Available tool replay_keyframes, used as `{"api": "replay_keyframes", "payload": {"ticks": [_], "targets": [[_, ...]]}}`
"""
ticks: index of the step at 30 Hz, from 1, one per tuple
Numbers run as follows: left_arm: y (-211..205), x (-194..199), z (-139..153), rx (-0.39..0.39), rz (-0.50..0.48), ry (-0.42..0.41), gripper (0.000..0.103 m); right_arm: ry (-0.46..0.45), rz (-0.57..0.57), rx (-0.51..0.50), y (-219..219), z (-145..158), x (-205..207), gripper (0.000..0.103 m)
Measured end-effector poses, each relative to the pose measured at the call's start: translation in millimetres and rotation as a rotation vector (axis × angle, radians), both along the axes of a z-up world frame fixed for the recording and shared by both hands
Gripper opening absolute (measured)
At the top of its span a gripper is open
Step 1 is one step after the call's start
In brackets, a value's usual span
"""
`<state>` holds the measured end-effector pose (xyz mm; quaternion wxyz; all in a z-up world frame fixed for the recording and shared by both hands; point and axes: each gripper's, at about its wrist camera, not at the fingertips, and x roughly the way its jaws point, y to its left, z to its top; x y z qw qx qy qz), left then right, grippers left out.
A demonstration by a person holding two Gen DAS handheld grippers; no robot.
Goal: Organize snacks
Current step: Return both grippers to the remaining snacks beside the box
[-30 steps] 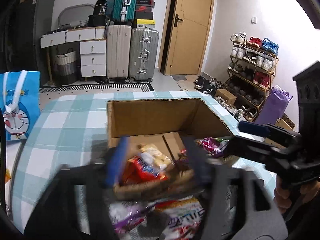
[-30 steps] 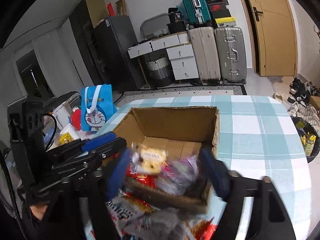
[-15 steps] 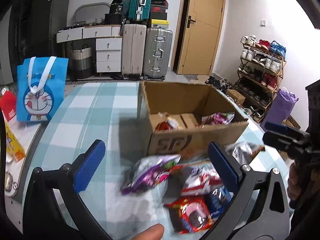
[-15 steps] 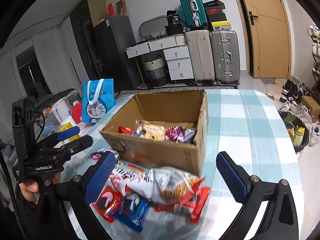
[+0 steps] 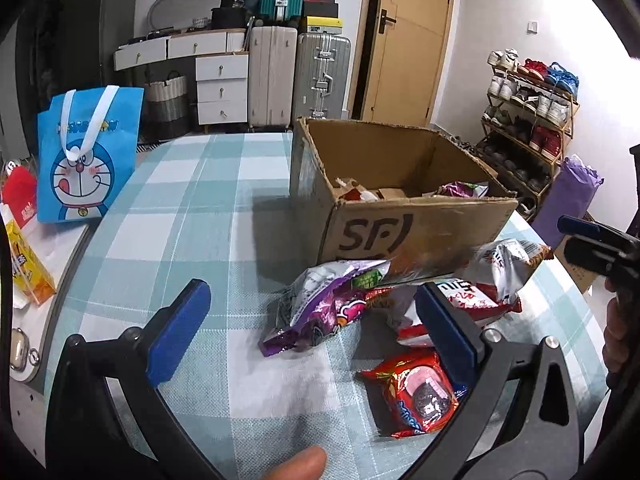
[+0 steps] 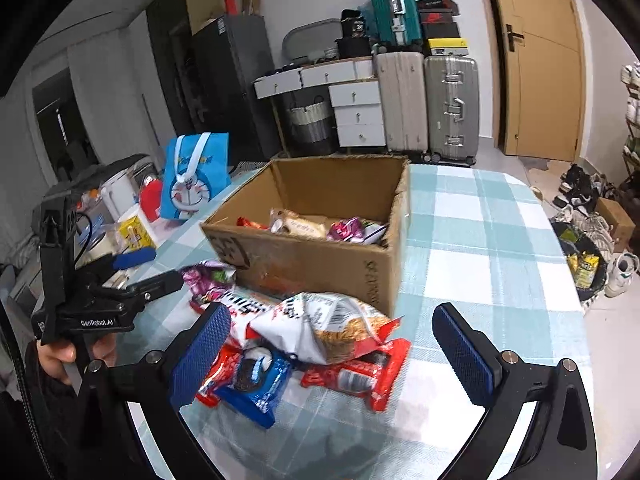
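An open cardboard box (image 5: 416, 232) (image 6: 320, 268) stands on the checked table and holds several snack packets. More packets lie on the cloth in front of it: a purple bag (image 5: 320, 308), a red packet (image 5: 420, 396), a white and orange bag (image 6: 324, 328), a blue cookie packet (image 6: 256, 380) and a red packet (image 6: 360, 376). My left gripper (image 5: 316, 332) is open and empty, just short of the purple bag. My right gripper (image 6: 336, 356) is open and empty, above the near packets.
A blue Doraemon bag (image 5: 88, 152) (image 6: 196, 176) stands at the table's left edge, beside a yellow carton (image 5: 24, 264) and a red pouch (image 5: 18, 196). Suitcases (image 5: 296, 76), drawers and a shoe rack (image 5: 532, 120) stand beyond the table. The table edge curves at the right (image 6: 576, 280).
Both grippers have pulled back from over the box toward me and now sit lower, over the loose packets in front of it. Both stayed open and empty.
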<state>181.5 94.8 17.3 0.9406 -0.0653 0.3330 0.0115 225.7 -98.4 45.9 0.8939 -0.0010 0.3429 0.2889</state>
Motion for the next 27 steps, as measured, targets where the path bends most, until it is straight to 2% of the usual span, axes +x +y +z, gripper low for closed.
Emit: {"api": "replay_keyframes", "payload": {"ticks": [4,15,22,27], "targets": [[0.2,5.3,-2.8,-0.009,0.002,0.016,0.102,0.021,-0.007,0.017,-4.5,-1.5,5.0,0.103],[-0.9,12.2,-11.3,0.000,0.005,0.051,0.102,0.104,-0.015,-0.038,-7.8,-24.4,20.1,0.103],[-0.6,14.5,-15.2,-0.002,0.002,0.060,0.102,0.118,-0.002,-0.015,7.6,-35.8,21.1,0.103],[1.2,14.9,-14.4,0.000,0.003,0.059,0.102,0.102,0.017,-0.074,24.9,-46.1,18.5,0.103]]}}
